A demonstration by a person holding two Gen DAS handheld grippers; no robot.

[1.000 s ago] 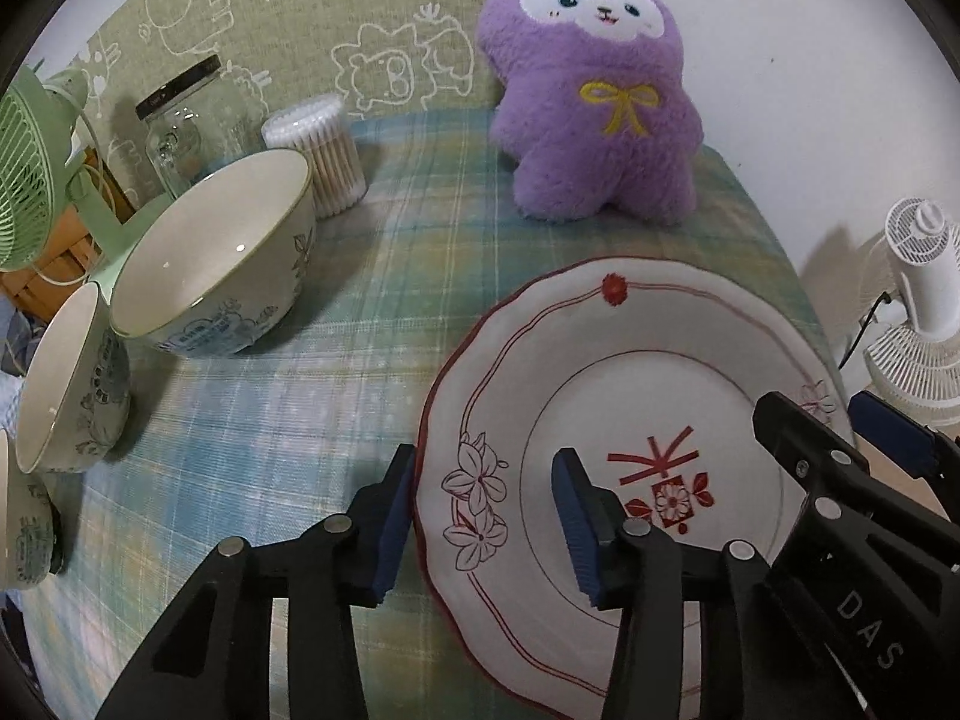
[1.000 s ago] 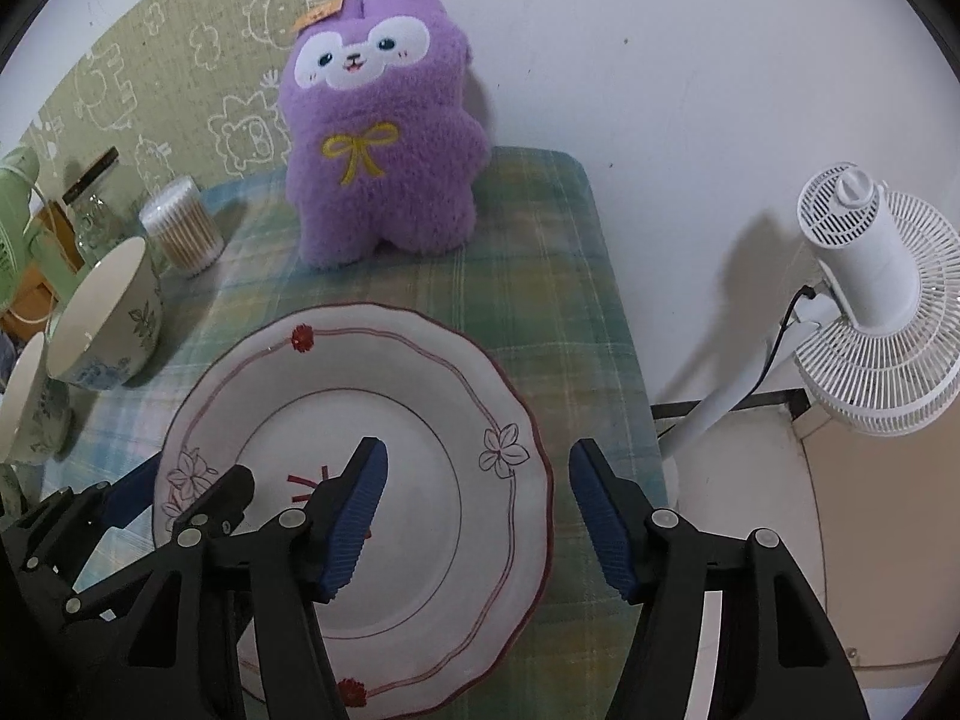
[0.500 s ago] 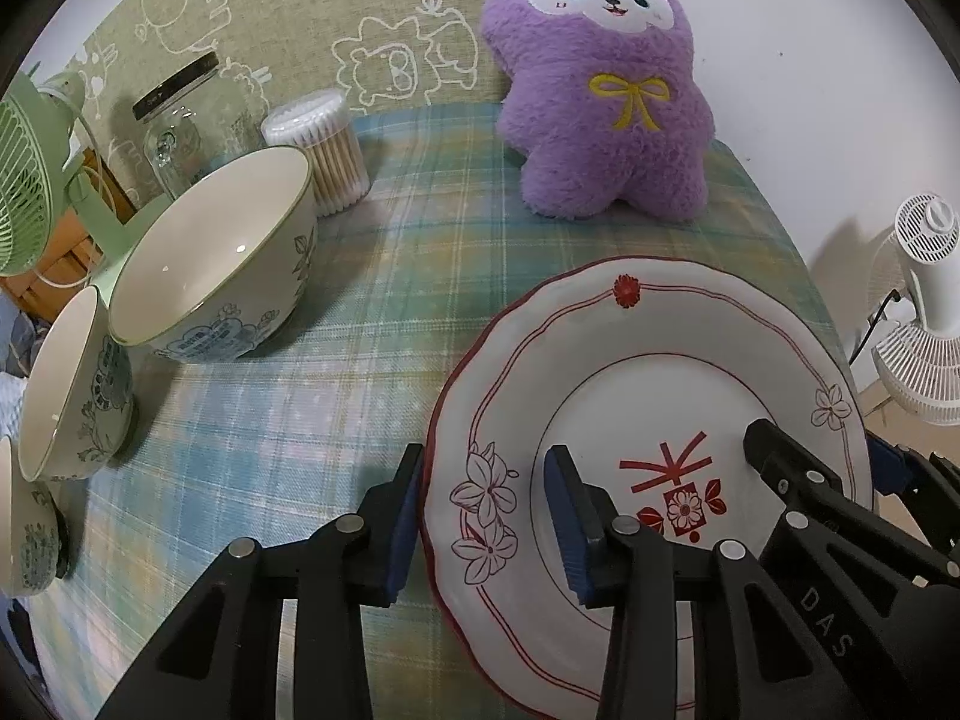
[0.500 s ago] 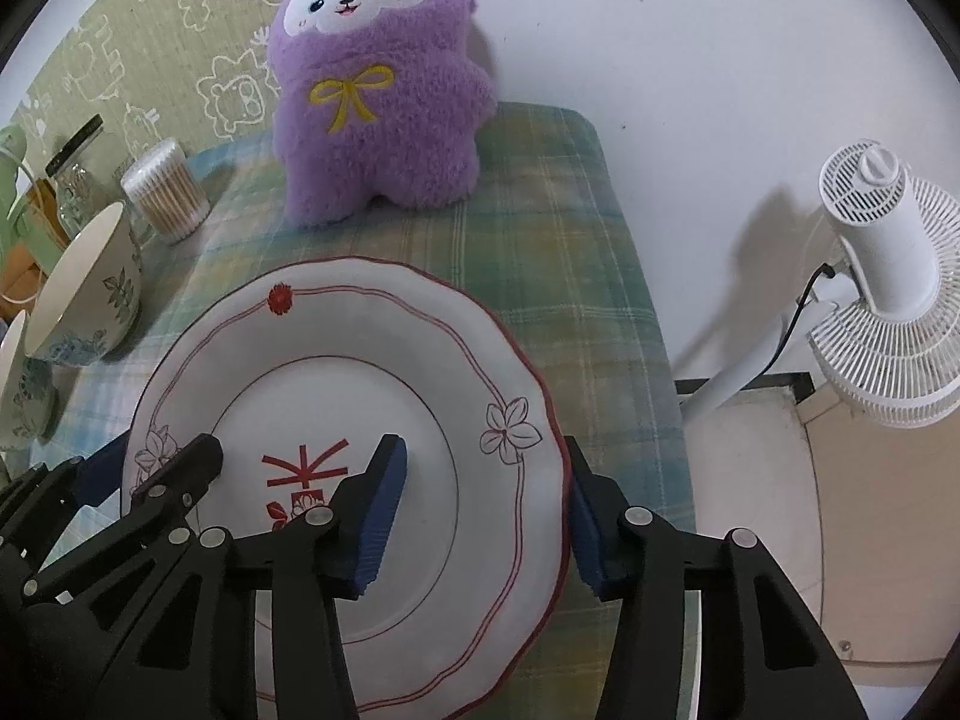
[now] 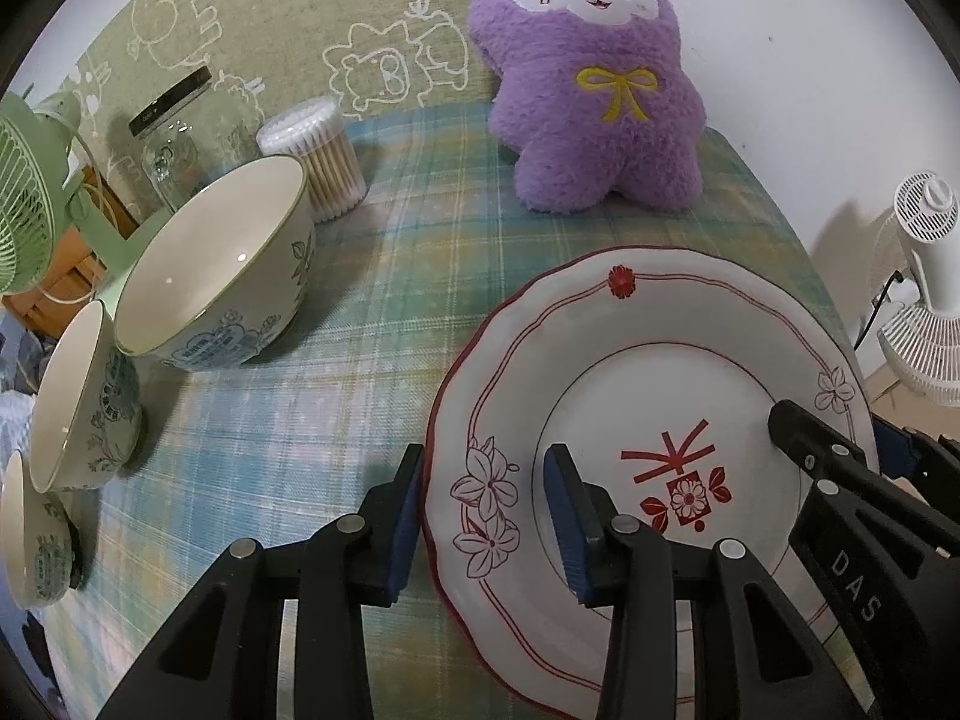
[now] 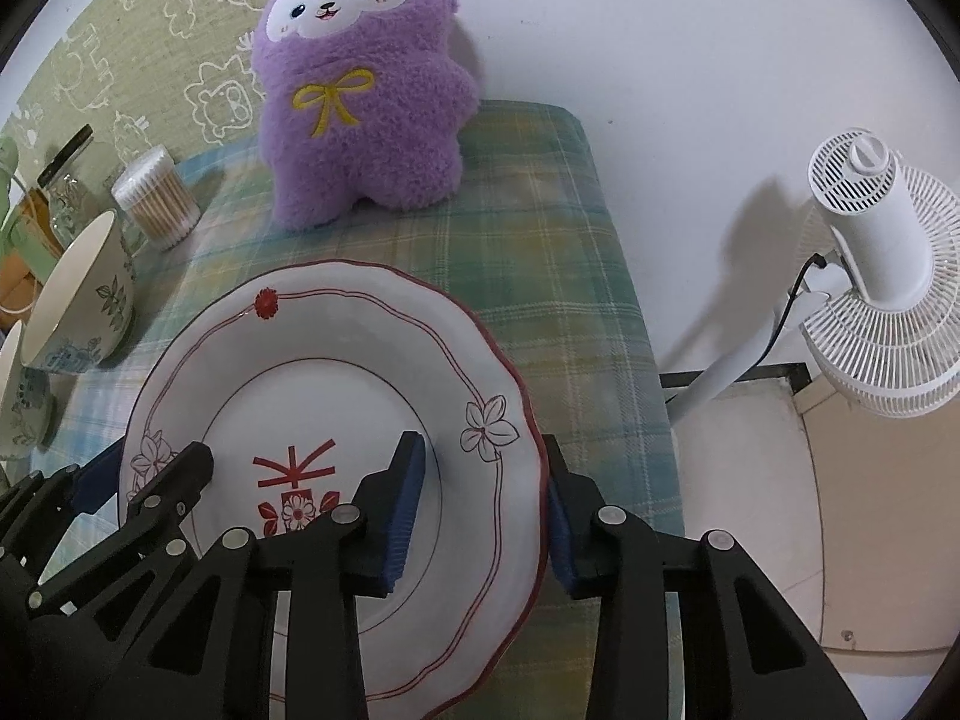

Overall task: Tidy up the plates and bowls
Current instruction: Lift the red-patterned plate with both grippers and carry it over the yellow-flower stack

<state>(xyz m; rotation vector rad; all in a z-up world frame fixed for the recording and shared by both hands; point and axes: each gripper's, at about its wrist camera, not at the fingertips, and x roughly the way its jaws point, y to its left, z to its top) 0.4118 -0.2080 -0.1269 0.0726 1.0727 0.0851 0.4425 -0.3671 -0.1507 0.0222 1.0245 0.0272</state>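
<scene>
A white plate (image 5: 660, 372) with red trim and a red flower mark lies on the plaid cloth, also in the right wrist view as the plate (image 6: 336, 372). My left gripper (image 5: 486, 516) straddles its left rim, one blue pad outside the edge and one on the inner face, pressing on it. My right gripper (image 6: 480, 504) has the plate's right rim between its jaws; they are closing and the pads touch the rim. Three floral bowls stand at the left: a large bowl (image 5: 222, 276), a middle bowl (image 5: 78, 402) and a small bowl (image 5: 30, 534).
A purple plush toy (image 5: 594, 96) sits at the back of the table. A cotton-swab tub (image 5: 318, 156), a glass jar (image 5: 174, 138) and a green fan (image 5: 24, 204) stand back left. A white fan (image 6: 870, 282) stands on the floor past the table's right edge.
The right gripper's jaws have narrowed from wide apart onto the plate's right rim. The left jaws have drawn in slightly on the left rim. Both hands have stayed about where they were.
</scene>
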